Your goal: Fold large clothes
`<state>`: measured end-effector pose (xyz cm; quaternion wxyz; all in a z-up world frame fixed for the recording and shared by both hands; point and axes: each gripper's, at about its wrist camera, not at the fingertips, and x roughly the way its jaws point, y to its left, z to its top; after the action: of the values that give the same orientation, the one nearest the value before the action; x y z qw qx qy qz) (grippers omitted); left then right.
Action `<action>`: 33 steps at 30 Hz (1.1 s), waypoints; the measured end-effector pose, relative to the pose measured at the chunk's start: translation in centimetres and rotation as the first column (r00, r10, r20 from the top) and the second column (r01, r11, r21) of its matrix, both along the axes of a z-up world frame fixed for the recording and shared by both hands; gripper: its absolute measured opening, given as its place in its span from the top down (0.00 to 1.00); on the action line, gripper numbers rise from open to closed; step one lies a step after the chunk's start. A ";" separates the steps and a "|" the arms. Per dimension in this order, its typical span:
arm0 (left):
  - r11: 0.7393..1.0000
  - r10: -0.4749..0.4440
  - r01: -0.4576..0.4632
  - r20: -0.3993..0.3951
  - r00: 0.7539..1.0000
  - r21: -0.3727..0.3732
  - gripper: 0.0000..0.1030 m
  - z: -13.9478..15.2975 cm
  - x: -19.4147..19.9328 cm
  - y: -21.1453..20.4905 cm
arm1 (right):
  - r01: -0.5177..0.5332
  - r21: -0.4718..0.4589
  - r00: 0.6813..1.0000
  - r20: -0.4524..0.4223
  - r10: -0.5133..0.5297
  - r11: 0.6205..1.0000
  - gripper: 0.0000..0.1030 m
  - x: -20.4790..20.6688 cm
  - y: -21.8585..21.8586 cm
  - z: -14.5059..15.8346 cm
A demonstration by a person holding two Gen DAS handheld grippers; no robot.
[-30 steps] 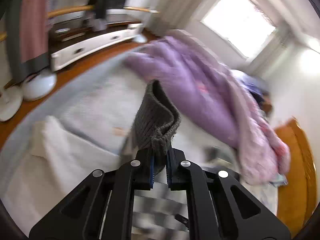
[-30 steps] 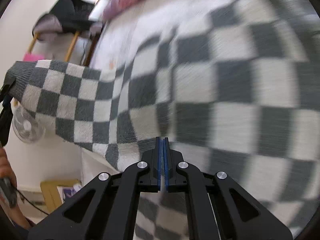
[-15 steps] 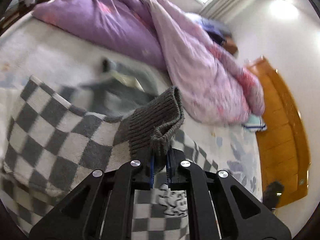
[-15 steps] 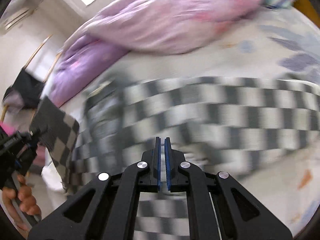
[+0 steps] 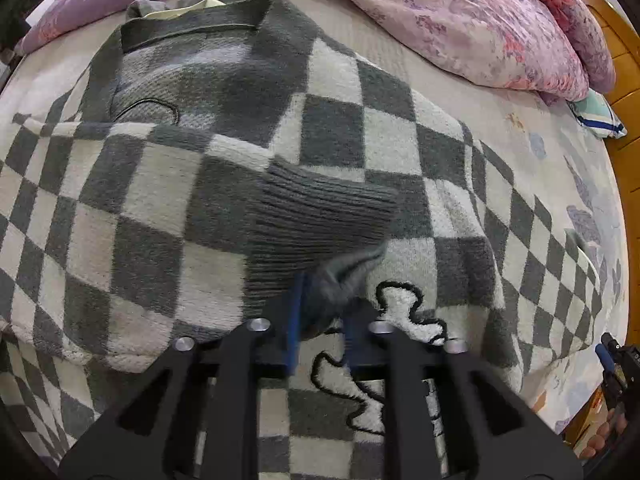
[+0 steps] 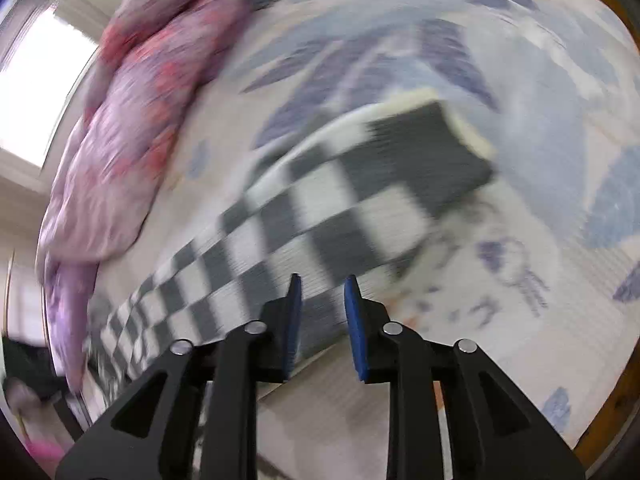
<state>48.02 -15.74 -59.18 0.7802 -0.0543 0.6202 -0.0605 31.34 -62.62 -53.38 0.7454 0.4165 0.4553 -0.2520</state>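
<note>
- Now the left gripper, jaws parted, loosely straddles the ribbed cuff lying across the checkered sweater.
- Right gripper, open and empty, faces the other sleeve, stretched away ahead.

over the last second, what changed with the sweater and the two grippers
The left gripper carried the ribbed cuff down across the checkered sweater on the bed and opened. The right gripper opened too, empty. The purple quilt stayed put.
</note>
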 end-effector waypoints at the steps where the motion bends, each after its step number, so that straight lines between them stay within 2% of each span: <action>1: 1.000 0.000 0.000 0.001 1.000 -0.019 0.53 0.0 0.0 -0.4 | 0.027 -0.002 1.000 -0.005 -0.027 1.000 0.73 -0.5 -1.0 -0.3; 4: 0.998 -0.058 0.058 0.021 0.998 -0.003 0.48 0.1 -0.1 -2.7 | 0.102 0.009 0.995 -0.024 -0.102 0.995 0.65 -1.3 -2.7 -1.2; 5: 0.996 -0.084 0.084 0.011 0.996 0.012 0.47 -0.4 -0.3 -3.5 | 0.120 0.046 0.993 -0.010 -0.120 0.992 0.63 -1.5 -3.4 -1.9; 8: 0.993 -0.105 0.105 -0.004 0.994 0.057 0.45 -1.5 0.1 -4.8 | 0.137 0.082 0.991 -0.008 -0.136 0.987 0.63 -1.0 -4.5 -3.3; 12: 0.993 -0.103 0.103 -0.011 0.995 0.061 0.41 -2.3 0.7 -5.5 | 0.150 0.126 0.988 -0.001 -0.151 0.981 0.64 -0.2 -5.3 -4.6; 13: 0.992 -0.108 0.108 -0.011 0.994 0.067 0.40 -2.3 0.8 -5.6 | 0.147 0.106 0.989 -0.002 -0.148 0.983 0.68 0.0 -5.3 -4.4; 14: 0.991 -0.113 0.113 -0.010 0.994 0.069 0.36 -2.2 0.9 -5.7 | 0.139 0.085 0.990 -0.004 -0.139 0.987 0.80 0.1 -5.2 -4.2; 15: 0.992 -0.115 0.115 -0.012 0.993 0.060 0.35 -2.3 1.0 -6.0 | 0.131 0.059 0.991 -0.008 -0.131 0.990 0.88 0.1 -5.1 -3.8; 17: 0.994 -0.106 0.106 -0.004 0.994 0.014 0.35 -1.7 1.2 -5.6 | 0.117 0.036 0.993 -0.007 -0.116 0.993 0.90 0.1 -4.9 -3.1; 21: 0.989 -0.079 0.082 0.027 0.996 -0.125 0.34 0.8 0.8 -3.6 | 0.027 -0.103 0.999 0.030 -0.024 0.994 0.90 1.1 -2.6 0.8; 23: 0.986 -0.071 0.080 0.064 0.995 -0.143 0.34 2.6 0.6 -2.3 | -0.024 -0.170 0.996 0.076 0.038 0.985 0.91 1.9 -0.7 3.2; 25: 0.989 -0.054 0.068 0.111 0.992 -0.130 0.34 4.7 0.3 0.3 | -0.089 -0.224 0.984 0.133 0.120 0.971 0.91 3.0 2.0 5.9; 28: 0.994 0.009 0.007 0.144 0.990 -0.109 0.34 6.7 0.2 5.3 | -0.210 -0.285 0.940 0.204 0.273 0.935 0.91 5.4 7.8 9.8; 30: 0.995 0.065 -0.053 0.160 0.985 -0.082 0.34 8.0 -0.1 9.2 | -0.284 -0.299 0.902 0.239 0.359 0.911 0.91 6.8 11.9 11.4; 33: 0.989 0.146 -0.140 0.174 0.974 -0.047 0.33 9.4 -0.8 16.1 | -0.400 -0.307 0.827 0.285 0.484 0.864 0.91 9.0 19.6 13.2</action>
<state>47.19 0.36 -49.76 0.8336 -0.1066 0.5417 -0.0196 40.39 -43.01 -40.22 0.8964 0.2464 0.3658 -0.0444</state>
